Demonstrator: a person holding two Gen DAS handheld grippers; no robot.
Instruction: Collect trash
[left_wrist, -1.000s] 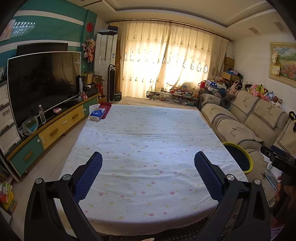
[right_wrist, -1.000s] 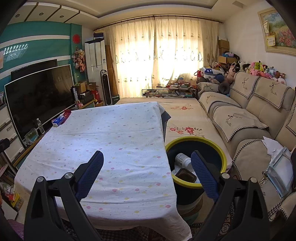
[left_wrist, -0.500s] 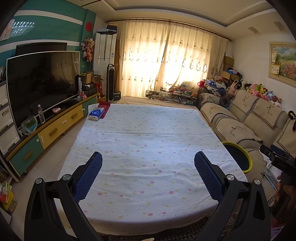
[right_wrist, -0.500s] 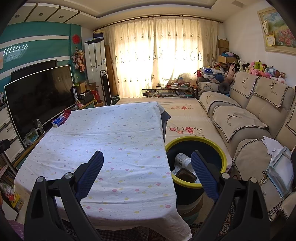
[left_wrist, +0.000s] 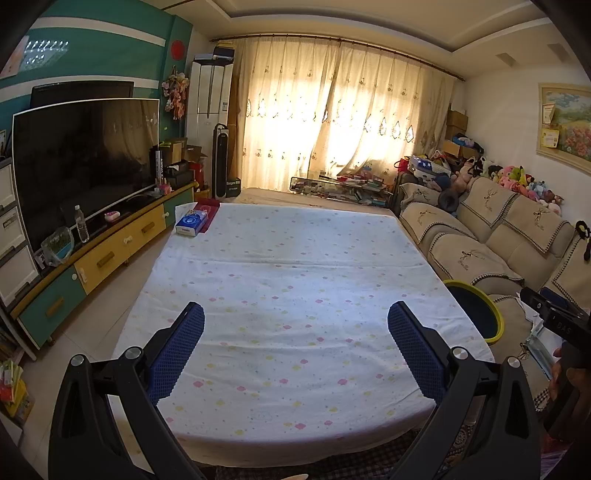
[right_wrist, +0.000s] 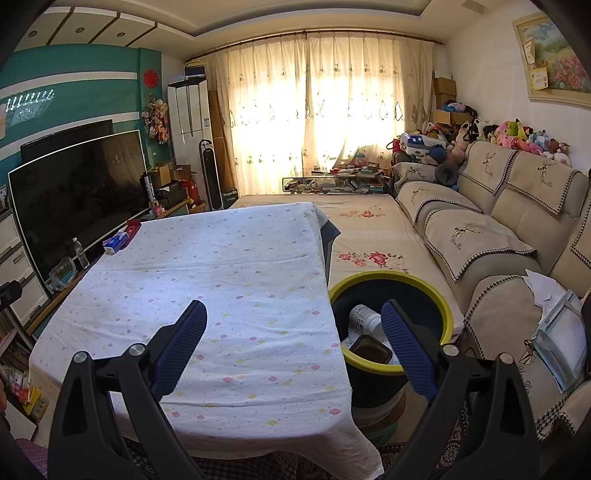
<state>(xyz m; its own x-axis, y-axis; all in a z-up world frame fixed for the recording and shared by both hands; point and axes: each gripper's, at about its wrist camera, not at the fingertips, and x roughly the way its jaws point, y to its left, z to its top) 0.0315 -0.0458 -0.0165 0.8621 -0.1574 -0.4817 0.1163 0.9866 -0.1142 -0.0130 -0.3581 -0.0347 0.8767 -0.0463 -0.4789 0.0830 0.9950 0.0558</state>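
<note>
Right wrist: bin (right_wrist: 448, 314) behind right tongs (right_wrist: 293, 341), tongs spread.

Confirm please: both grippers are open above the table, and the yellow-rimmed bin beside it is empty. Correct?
Not quite. The bin is not empty: the right wrist view shows a white bottle and a dark container inside. Both grippers, left and right, are indeed open.

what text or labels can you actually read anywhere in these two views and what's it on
"DAS": on the black body of the right gripper, seen at the right edge of the left wrist view.
Too small or blurred to read: the print on the blue tissue pack, the base of the tower fan, the bottle in the bin, the notes on the painting.
</note>
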